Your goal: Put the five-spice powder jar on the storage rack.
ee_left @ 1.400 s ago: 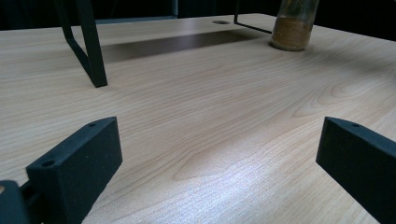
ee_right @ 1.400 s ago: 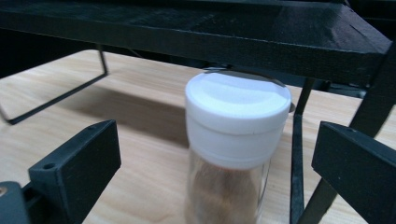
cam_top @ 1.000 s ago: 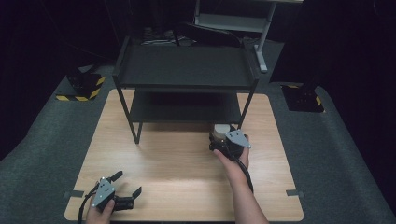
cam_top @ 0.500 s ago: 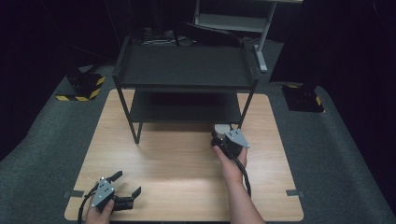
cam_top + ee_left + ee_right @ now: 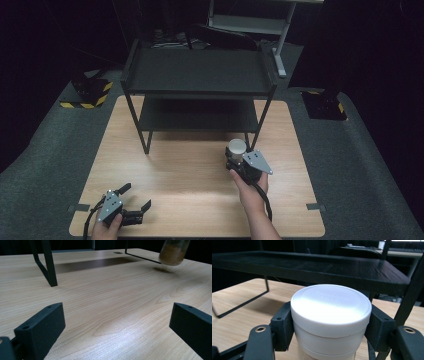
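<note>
- The right tool (image 5: 239,159) was clamped on a jar with a white lid (image 5: 331,305), its two black jaws pressing the jar's sides just below the lid, so the grip sat high and left the body hanging free beneath.
- In the left gripper view the same jar's lower part showed a brownish, granular filling, and a shadow lay on the wood under it, which suggested the jar was held clear of the desk (image 5: 200,200) rather than standing on it.
- The jar was near the front right leg of the two-tier black shelf rack (image 5: 200,75), in front of the lower shelf (image 5: 195,115); held upright there, it seemed placed for a move onto or away from that rack, though which I could not tell.
- The upright hold probably kept the filling settled and the lid level.
- The left tool (image 5: 134,202) rested low at the desk's near left corner, jaws spread wide with nothing between them, well apart from the jar; it appeared parked out of the way, leaving the middle of the desk free for the right hand (image 5: 250,192).
</note>
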